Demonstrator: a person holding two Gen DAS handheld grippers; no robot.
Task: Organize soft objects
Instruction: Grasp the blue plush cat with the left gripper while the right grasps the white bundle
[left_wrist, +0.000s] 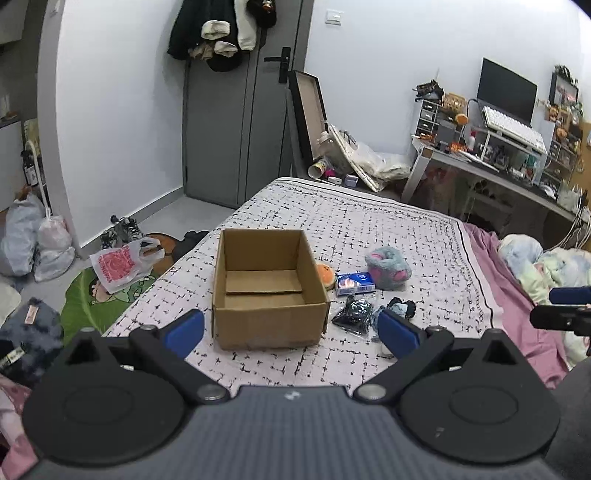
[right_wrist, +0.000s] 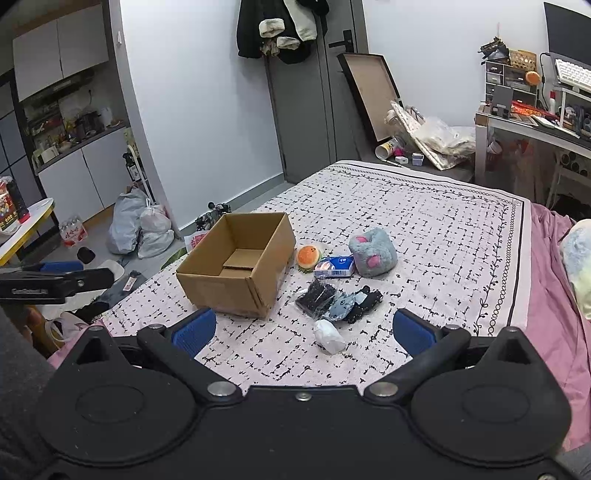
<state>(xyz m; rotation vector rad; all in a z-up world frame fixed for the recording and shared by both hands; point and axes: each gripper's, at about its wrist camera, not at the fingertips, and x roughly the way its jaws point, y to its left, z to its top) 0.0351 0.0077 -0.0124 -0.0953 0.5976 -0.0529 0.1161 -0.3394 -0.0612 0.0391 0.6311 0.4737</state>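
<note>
An open, empty cardboard box (left_wrist: 266, 288) (right_wrist: 236, 266) stands on the patterned bedspread (left_wrist: 369, 229) (right_wrist: 424, 221). To its right lie a grey-pink plush (left_wrist: 388, 267) (right_wrist: 372, 252), an orange burger plush (left_wrist: 325, 275) (right_wrist: 309, 256), a blue tissue pack (left_wrist: 355, 283) (right_wrist: 334, 266), a black packet (left_wrist: 352, 314) (right_wrist: 316, 298), dark socks (left_wrist: 402, 307) (right_wrist: 360, 301) and a white roll (right_wrist: 329, 336). My left gripper (left_wrist: 291, 332) is open and empty, just before the box. My right gripper (right_wrist: 303, 332) is open and empty, with the white roll between its fingers' line.
The bed's left edge drops to a floor with bags (right_wrist: 140, 225), a green mat (left_wrist: 96, 299) and shoes. A pink sheet (right_wrist: 554, 277) and fluffy blanket (left_wrist: 546, 266) lie at the right. A grey door (left_wrist: 236, 122) and cluttered desk (left_wrist: 498, 158) stand beyond.
</note>
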